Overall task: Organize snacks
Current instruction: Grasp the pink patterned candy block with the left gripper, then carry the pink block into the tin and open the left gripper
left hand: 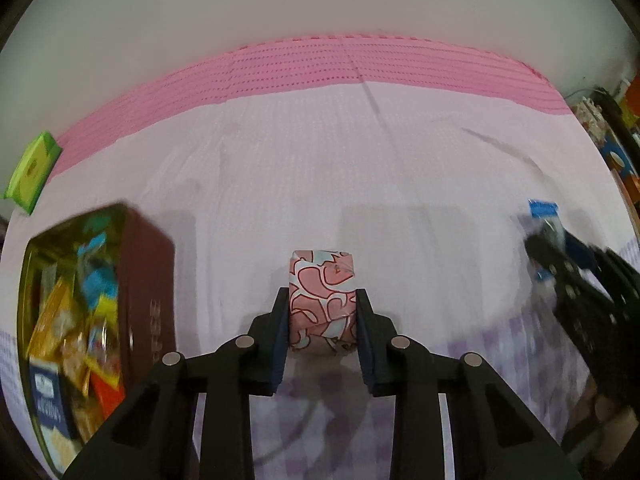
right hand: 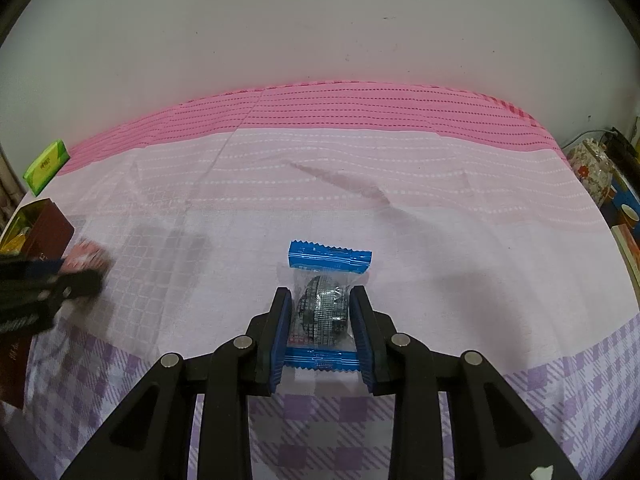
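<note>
My left gripper [left hand: 322, 300] is shut on a pink-and-white patterned snack packet [left hand: 323, 280], its pads pressing both sides just above the pink cloth [left hand: 280, 160]. The same gripper [right hand: 80, 280] shows blurred at the left of the right wrist view, with the pink packet [right hand: 86, 258] in it. My right gripper [right hand: 320, 300] is shut on a clear snack wrapper with blue ends and a dark round biscuit inside [right hand: 324, 304]. In the left wrist view that blue snack [left hand: 542, 210] and the right gripper [left hand: 552, 256] appear at the far right. A dark red tin [left hand: 148, 280] at the left holds several snack packets.
A green box [left hand: 34, 168] lies at the far left edge of the cloth. A floral pot [right hand: 590, 168] and a paper cup [right hand: 630, 216] stand off the right edge. A pale wall rises behind the table. A purple checked band runs along the near side.
</note>
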`<state>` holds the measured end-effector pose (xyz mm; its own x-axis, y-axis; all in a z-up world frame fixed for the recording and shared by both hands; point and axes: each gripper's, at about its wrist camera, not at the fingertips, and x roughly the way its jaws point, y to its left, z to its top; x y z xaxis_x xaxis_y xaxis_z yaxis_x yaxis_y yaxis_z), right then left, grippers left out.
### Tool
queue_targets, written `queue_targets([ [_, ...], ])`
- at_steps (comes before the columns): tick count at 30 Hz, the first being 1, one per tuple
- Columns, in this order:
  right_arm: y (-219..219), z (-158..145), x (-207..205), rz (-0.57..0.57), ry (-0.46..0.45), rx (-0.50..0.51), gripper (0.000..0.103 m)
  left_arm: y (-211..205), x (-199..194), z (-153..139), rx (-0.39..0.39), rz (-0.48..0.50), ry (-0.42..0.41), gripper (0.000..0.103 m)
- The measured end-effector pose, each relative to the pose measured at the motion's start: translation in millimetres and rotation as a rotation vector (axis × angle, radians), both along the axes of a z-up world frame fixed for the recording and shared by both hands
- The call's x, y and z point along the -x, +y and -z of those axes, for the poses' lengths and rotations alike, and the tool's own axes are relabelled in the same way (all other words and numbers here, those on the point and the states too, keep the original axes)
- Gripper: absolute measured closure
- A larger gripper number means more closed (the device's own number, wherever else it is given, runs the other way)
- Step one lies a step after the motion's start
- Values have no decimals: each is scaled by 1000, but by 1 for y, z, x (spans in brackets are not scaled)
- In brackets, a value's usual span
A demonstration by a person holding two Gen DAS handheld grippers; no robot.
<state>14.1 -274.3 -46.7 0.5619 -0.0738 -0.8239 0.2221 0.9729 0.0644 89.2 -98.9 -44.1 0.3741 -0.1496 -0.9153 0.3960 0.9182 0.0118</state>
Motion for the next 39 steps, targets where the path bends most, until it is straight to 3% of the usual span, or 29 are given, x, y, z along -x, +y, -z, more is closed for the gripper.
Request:
queue_targets([
  [11,2,0,-1,0,3,8,73,19,52,-33,39,10,-28,72],
  [22,1,0,-1,-1,2,7,73,42,71,-64,41,-29,-92,72],
  [39,2,0,-2,-2,3,10,74,134,53,-86,35,-245,-129,73],
])
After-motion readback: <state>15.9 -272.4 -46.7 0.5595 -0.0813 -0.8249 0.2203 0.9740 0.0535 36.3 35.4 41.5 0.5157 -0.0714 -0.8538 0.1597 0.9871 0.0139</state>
